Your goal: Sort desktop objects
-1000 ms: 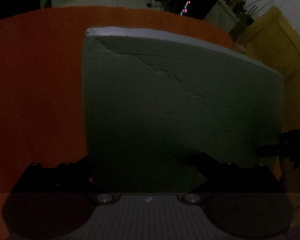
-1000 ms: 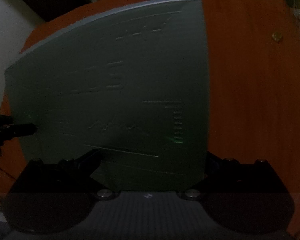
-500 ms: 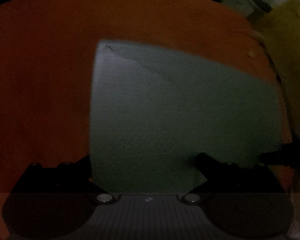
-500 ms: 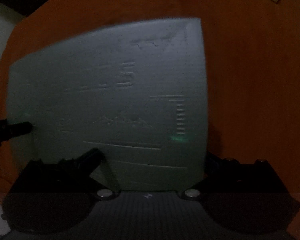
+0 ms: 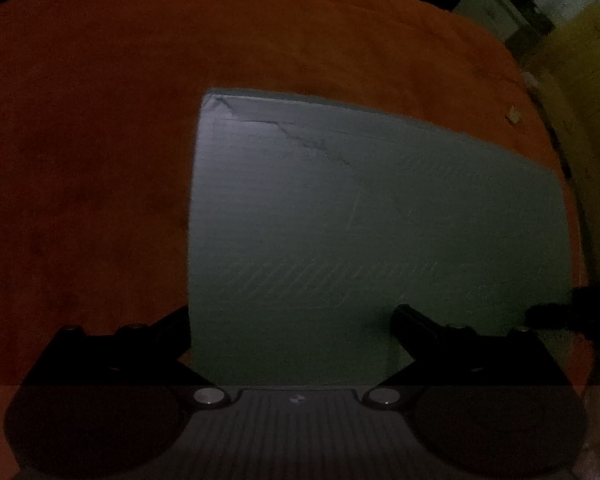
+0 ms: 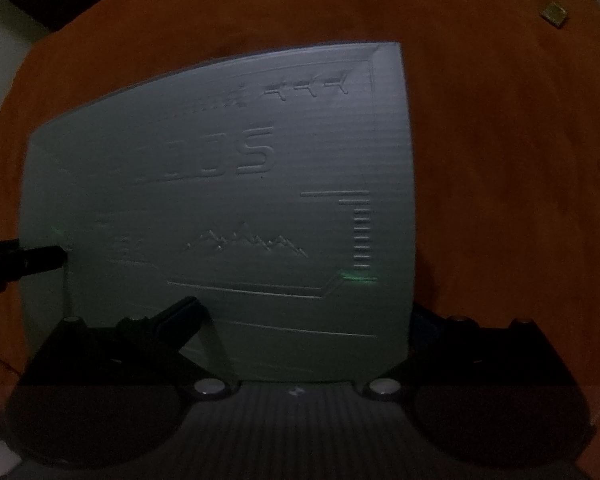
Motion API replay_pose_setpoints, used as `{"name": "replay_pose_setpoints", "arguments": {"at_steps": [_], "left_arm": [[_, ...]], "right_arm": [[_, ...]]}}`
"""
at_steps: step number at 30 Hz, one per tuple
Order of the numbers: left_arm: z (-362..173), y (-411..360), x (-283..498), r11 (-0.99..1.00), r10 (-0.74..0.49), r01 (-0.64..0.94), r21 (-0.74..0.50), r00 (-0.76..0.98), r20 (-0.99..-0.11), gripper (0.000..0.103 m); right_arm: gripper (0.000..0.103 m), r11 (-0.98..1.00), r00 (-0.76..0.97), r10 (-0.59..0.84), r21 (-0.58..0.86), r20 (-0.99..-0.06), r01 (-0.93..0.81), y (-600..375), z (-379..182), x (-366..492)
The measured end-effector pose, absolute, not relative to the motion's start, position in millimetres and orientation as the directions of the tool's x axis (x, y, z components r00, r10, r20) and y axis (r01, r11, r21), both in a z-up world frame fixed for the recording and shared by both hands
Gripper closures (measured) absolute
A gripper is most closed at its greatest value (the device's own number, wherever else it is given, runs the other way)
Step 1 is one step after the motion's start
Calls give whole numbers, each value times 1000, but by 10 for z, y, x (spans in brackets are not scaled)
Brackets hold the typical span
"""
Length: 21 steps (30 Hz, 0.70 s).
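A large flat grey panel (image 5: 380, 240) fills the middle of the left wrist view over a round orange table (image 5: 80, 160). A crack runs across its upper part. My left gripper (image 5: 292, 316) is shut on its near edge, one finger behind the left edge and one in front of the face. The right wrist view shows the panel's (image 6: 220, 200) other face, embossed with letters and a mountain outline. My right gripper (image 6: 304, 308) is shut on that side's near edge. Each view catches the other gripper's dark fingertip at the panel's far side.
A small tan square piece (image 5: 513, 115) lies on the table near its far right rim, also seen as the tan piece (image 6: 554, 14) in the right wrist view. A yellowish cabinet (image 5: 580, 60) stands beyond the table. The room is very dark.
Both grippers have tipped downward with the panel. It stood up against the room a second ago and now lies low against the orange table top.
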<state>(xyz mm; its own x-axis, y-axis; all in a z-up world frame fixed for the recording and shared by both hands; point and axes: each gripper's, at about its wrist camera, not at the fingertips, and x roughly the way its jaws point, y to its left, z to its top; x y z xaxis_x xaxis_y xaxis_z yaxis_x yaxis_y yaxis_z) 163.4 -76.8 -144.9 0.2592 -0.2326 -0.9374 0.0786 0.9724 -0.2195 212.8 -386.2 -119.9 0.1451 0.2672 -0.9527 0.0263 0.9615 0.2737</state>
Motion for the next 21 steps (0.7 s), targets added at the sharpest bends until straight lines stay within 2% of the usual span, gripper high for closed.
{"name": "replay_pose_setpoints", "arguments": {"at_steps": [3, 9, 14, 21], "left_arm": [[-1429, -729, 1529, 967, -243, 150, -208, 278, -929, 0], [-1444, -724, 1412, 963, -246, 189, -194, 308, -919, 0], [-1404, -710, 1363, 963, -249, 172, -206, 293, -923, 0], [-1054, -824, 1244, 971, -220, 163, -176, 318, -922, 0]], "right_arm": [[0, 963, 149, 267, 271, -952, 2, -3900, -1131, 2009], [0, 964, 155, 265, 259, -952, -56, -3888, -1126, 1891], [0, 961, 157, 276, 271, -948, -52, -3948, -1070, 1819], [0, 957, 165, 291, 288, -942, -46, -4039, -923, 1707]]}}
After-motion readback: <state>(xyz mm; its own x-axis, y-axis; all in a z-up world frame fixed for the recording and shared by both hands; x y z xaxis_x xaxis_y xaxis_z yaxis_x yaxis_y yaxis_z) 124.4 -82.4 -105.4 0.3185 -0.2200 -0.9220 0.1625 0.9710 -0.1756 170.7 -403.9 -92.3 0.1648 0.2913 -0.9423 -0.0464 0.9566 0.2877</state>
